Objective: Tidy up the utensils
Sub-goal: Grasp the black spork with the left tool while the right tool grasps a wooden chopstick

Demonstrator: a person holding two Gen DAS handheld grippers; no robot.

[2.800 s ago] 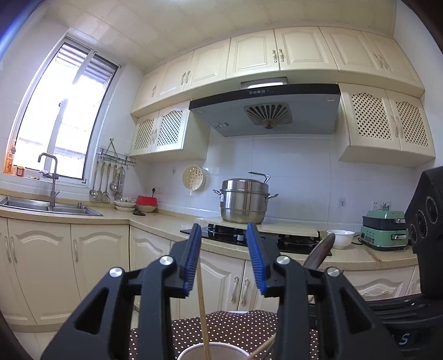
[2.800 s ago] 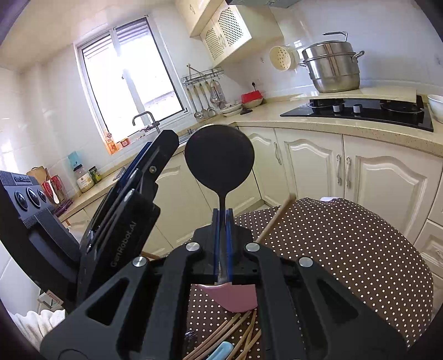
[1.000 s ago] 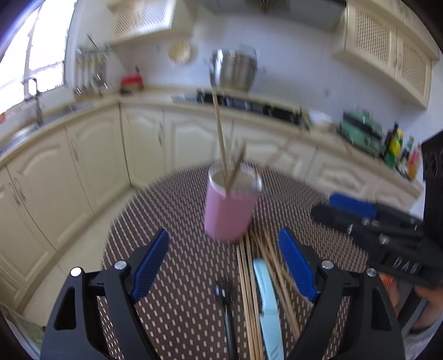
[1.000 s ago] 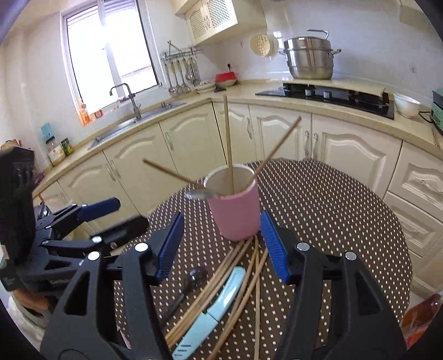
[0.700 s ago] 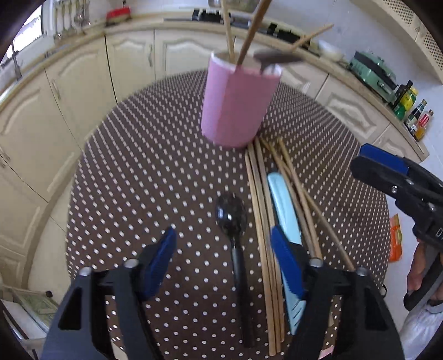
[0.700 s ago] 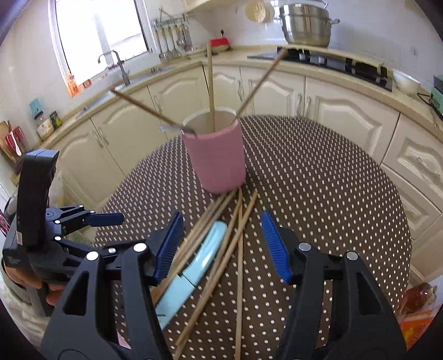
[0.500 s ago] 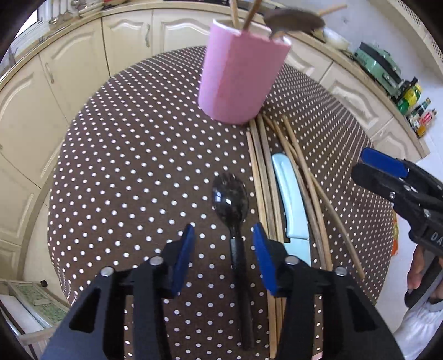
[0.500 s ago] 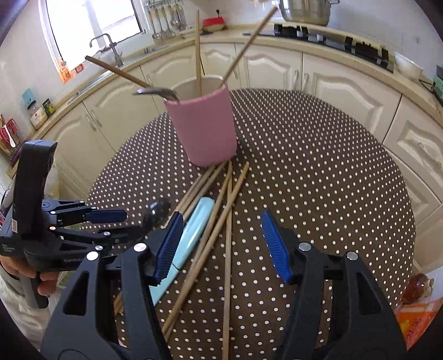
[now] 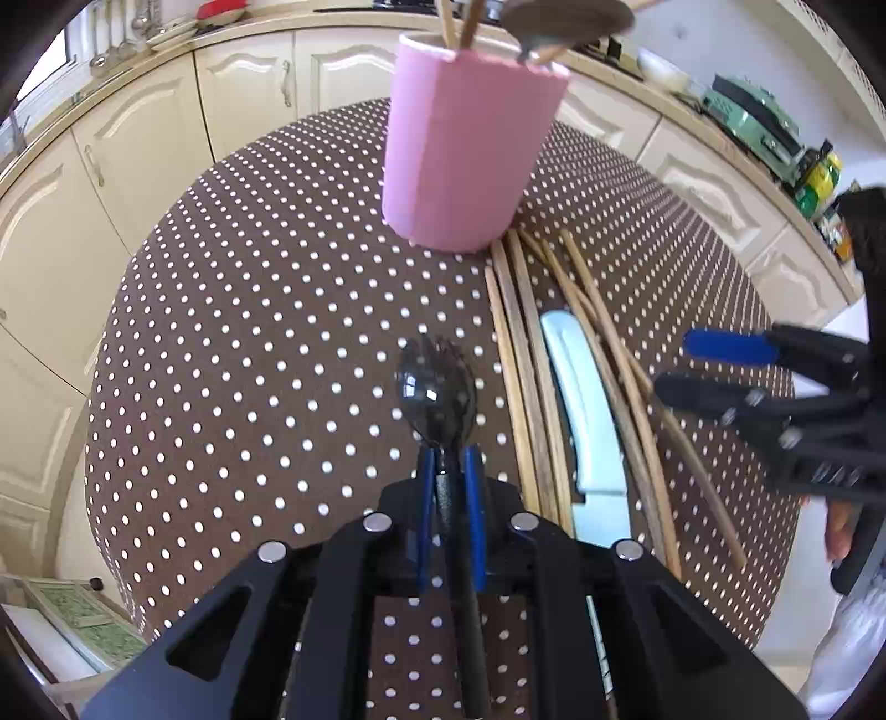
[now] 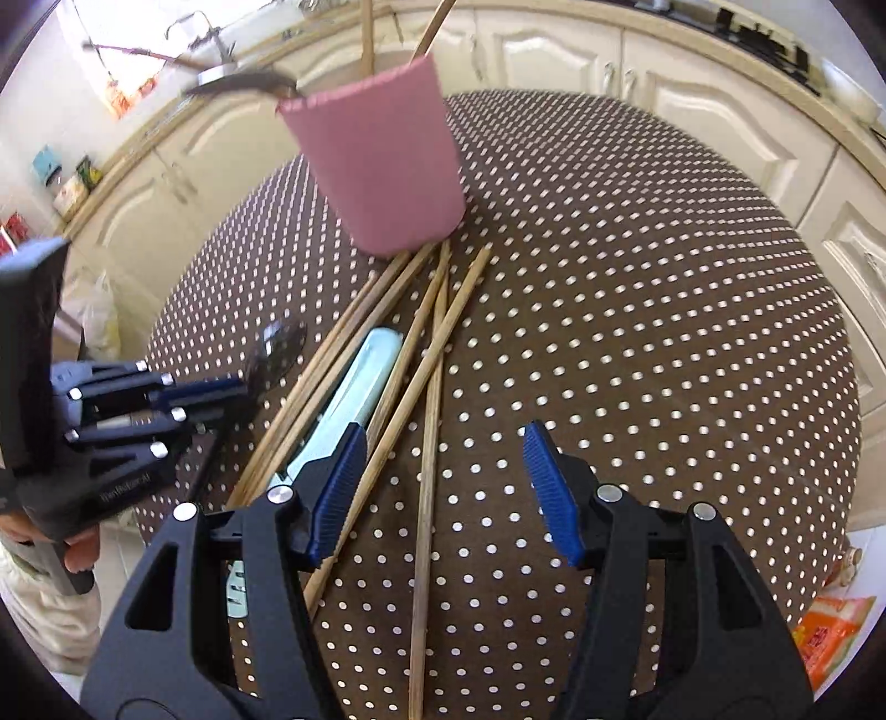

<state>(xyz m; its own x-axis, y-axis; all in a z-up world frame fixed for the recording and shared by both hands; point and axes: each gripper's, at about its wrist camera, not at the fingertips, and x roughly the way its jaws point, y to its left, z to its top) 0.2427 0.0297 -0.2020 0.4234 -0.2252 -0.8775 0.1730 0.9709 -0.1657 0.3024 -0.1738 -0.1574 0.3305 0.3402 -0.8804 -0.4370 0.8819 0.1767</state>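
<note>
A pink cup (image 9: 470, 149) stands on the dotted table and holds chopsticks and a dark ladle (image 9: 565, 22). My left gripper (image 9: 449, 459) is shut on the handle of a black spork (image 9: 437, 390) that lies on the table. It also shows in the right wrist view (image 10: 277, 349). Several wooden chopsticks (image 9: 520, 365) and a pale blue knife (image 9: 581, 399) lie right of it. My right gripper (image 10: 443, 471) is open and empty above loose chopsticks (image 10: 429, 437), near the cup (image 10: 382, 155).
The round table has a brown cloth with white dots (image 10: 637, 277). Cream kitchen cabinets (image 9: 138, 138) curve around behind it. An orange packet (image 10: 830, 626) lies on the floor at the right.
My left gripper has come down and closed on the black spork's handle. My right gripper has dropped lower over the chopsticks and stays open.
</note>
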